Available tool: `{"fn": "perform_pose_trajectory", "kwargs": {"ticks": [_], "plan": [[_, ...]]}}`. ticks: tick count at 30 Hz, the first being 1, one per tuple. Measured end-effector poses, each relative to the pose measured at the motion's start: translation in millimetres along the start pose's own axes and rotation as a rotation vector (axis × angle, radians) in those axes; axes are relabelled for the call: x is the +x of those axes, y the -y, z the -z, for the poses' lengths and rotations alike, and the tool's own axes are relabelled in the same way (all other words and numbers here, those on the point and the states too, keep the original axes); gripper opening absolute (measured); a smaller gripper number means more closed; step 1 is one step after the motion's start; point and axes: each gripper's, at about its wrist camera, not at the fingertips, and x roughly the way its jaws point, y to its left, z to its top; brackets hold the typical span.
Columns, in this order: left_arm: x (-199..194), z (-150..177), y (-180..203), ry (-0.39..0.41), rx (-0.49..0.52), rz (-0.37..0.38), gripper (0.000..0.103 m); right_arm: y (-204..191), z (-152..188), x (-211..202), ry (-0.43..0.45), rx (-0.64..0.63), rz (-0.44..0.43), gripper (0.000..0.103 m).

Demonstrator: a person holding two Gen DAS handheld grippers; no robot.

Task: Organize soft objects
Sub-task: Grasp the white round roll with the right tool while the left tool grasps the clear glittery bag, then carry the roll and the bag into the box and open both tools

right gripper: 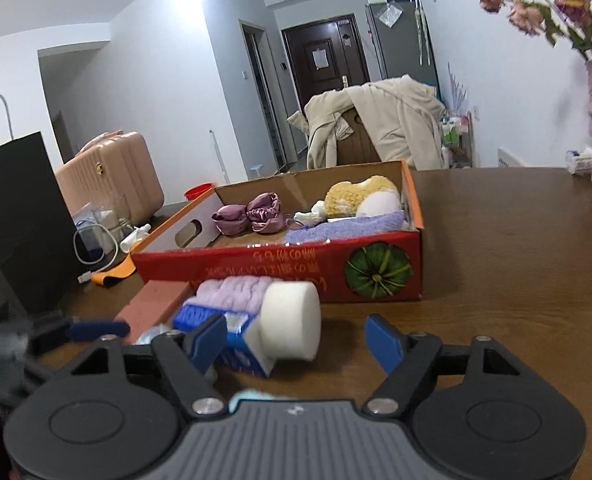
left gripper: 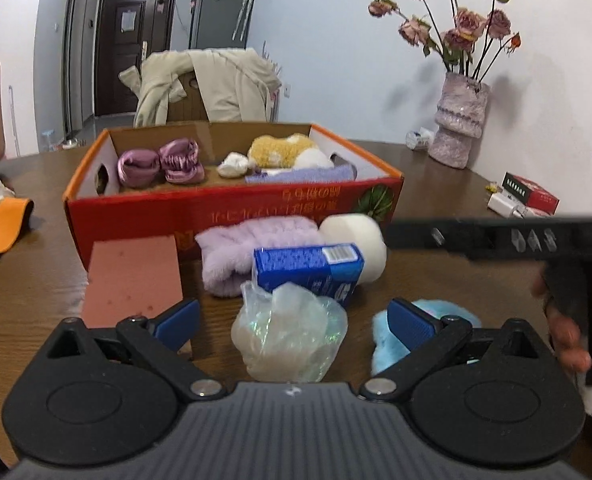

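Right claw wide, empty, white sponge roll between fingers on desk. Left claw wide, empty. Advise: centre pads on roll, squeeze gently, lift into red box.

Vase with dried roses on table; coat over chair; pink suitcase; black bag.

Blue fluffy thing (perhaps plush) half hidden

- A lived-in home, an apartment living area.
- Dark brown wooden entrance door down the hallway.
- Beige coat draped over a chair.
- Pink ribbed suitcase.
- Dried roses in a mauve vase on the brown wooden desk.
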Motion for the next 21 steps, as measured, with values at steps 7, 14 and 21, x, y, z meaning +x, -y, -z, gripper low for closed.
{"fn": "perform_pose_trajectory", "kwargs": {"ticks": [7, 14, 21], "plan": [[13, 3, -11, -0.031, -0.019, 0.013, 0.049, 9, -5, 47, -0.055, 0.074, -0.034, 0.052], [8, 2, -15, -0.018, -0.034, 0.031, 0.043, 16, -3, 44, -0.049, 0.135, -0.050, 0.031], [-27, 2, -14, 0.036, -0.043, 0.010, 0.043, 7, -6, 7, 0.016, 0.118, -0.018, 0.031]]}}
